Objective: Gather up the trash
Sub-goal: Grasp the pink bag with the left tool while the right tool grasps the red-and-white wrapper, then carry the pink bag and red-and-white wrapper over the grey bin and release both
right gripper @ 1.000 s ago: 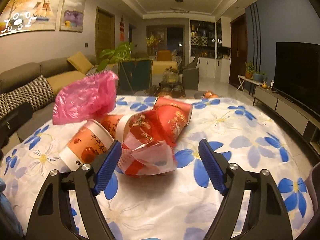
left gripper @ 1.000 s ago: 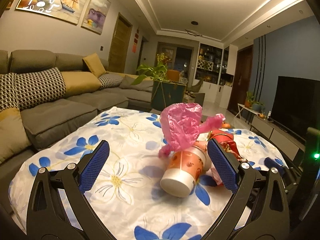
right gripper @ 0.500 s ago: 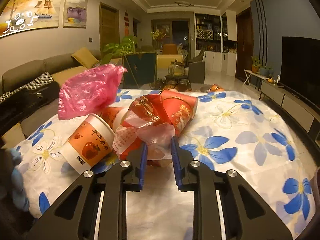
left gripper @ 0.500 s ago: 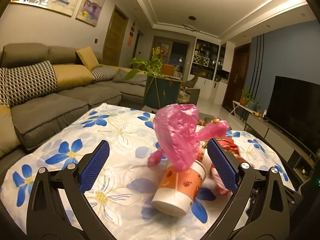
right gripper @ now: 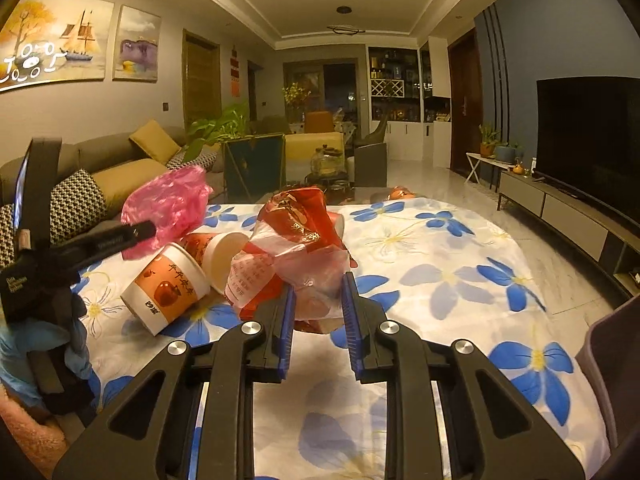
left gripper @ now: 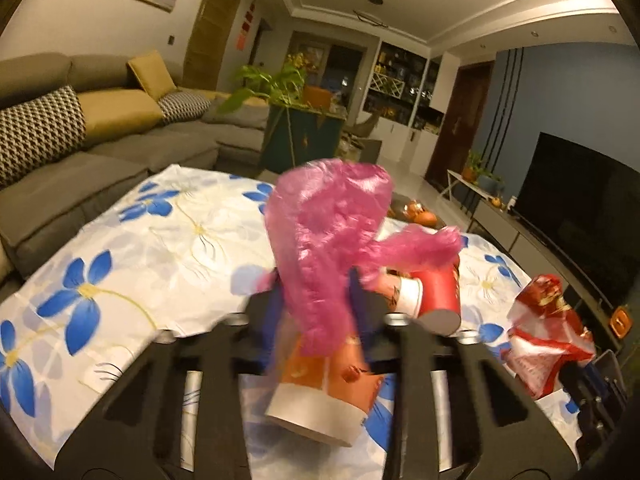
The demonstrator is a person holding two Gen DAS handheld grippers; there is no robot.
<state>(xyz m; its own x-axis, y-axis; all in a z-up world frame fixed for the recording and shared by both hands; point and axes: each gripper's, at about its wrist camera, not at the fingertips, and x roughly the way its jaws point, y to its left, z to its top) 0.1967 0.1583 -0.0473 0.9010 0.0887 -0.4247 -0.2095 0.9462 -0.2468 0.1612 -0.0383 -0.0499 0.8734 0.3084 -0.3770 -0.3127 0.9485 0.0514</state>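
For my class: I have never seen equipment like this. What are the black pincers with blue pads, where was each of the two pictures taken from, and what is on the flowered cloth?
There is no robot here. A person holds a hand-held pincer tool in each hand, and a wide-angle camera on each tool looks along its two fingers.

The left tool's picture shows the left gripper closed on a pink plastic bag. The right tool's picture shows the right gripper closed on a red and white plastic bag.

On the table with the flowered cloth lie paper cups: an orange one with an apple print, on its side, and others partly hidden behind the bags.
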